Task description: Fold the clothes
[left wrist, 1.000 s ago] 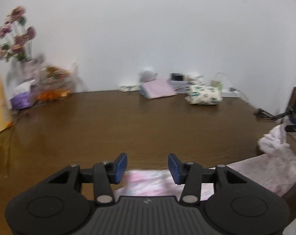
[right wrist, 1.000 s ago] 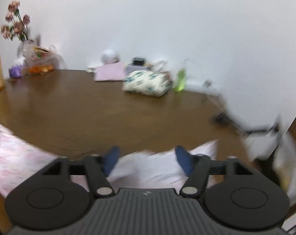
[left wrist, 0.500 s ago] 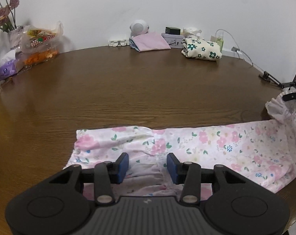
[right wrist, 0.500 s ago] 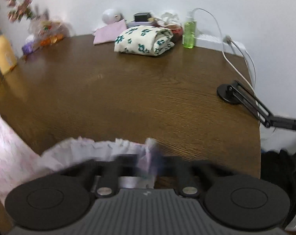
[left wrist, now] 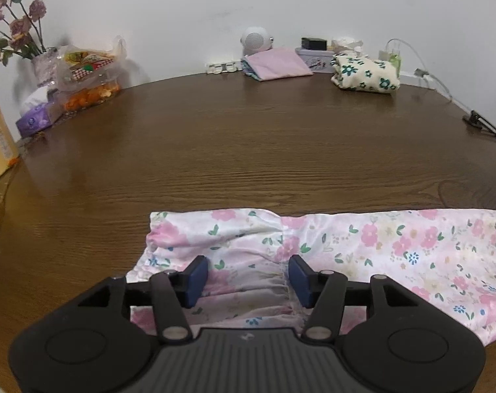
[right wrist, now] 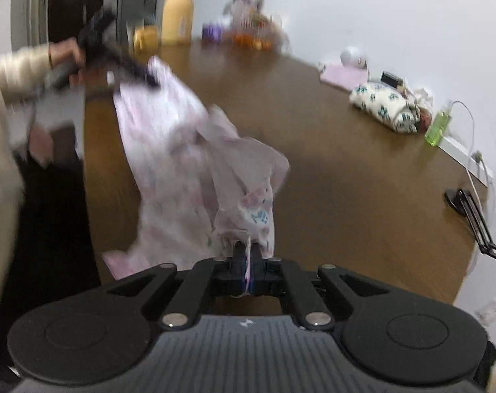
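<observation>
Pink floral cotton garment stretches across dark brown wooden table, one end pinched in the right tool

Right tool is clamped on a bunched corner of the cloth and lifts it off the table, while the left tool hovers with its blue pads spread apart over the gathered end, gripping nothing. Risks, as judged from here: the thin fabric could slip out of that small pinch, or the unheld end could drag and crumple if the lifted corner is pulled across, spoiling the fold line. Near edge of the table is close, so loose cloth may slide off. Against the white wall sit a folded cream cloth with green flowers, a folded plain pink cloth and a vase of dried roses.
</observation>
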The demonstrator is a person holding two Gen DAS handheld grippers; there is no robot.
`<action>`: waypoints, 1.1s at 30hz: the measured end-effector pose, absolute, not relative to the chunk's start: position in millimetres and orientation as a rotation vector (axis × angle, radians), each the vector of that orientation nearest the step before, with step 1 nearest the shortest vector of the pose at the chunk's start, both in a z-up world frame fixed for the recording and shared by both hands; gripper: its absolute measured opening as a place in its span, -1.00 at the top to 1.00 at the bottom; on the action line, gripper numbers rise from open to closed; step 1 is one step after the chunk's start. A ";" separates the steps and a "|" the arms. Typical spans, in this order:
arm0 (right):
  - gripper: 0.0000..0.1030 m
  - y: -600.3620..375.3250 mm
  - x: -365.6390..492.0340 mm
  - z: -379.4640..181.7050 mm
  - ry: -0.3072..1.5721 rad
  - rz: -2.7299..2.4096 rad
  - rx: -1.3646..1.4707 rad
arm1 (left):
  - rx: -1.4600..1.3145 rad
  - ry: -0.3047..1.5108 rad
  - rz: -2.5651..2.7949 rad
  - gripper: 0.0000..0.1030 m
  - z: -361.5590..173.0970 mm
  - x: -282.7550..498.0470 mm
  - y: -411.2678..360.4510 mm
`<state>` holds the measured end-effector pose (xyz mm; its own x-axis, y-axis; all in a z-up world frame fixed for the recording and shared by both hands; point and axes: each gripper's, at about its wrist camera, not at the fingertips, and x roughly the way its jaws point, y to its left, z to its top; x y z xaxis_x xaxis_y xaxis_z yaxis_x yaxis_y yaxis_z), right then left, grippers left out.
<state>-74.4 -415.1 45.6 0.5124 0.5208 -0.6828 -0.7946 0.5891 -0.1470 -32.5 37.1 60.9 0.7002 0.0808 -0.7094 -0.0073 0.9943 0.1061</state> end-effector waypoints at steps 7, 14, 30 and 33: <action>0.97 -403.2 -76.2 44.9 0.512 0.677 -0.557 | 0.004 0.646 -0.183 0.05 117.2 -45.4 -10.7; 0.97 -386.2 -68.9 27.8 0.407 0.432 -0.763 | 0.192 0.716 -0.526 0.27 82.2 1.9 -154.9; -0.21 -394.0 40.9 79.1 0.535 0.871 -0.374 | 0.178 0.714 -0.456 0.26 41.3 14.4 -180.5; -0.12 -376.6 81.0 63.0 0.650 0.989 -0.375 | 0.182 0.710 -0.457 0.25 42.6 12.4 -183.8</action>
<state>81.0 -376.6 63.0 0.3850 0.6469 -0.6583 -0.8609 0.5087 -0.0036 12.4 -183.8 42.6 0.6648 -0.3415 -0.6643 0.4629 0.8864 0.0076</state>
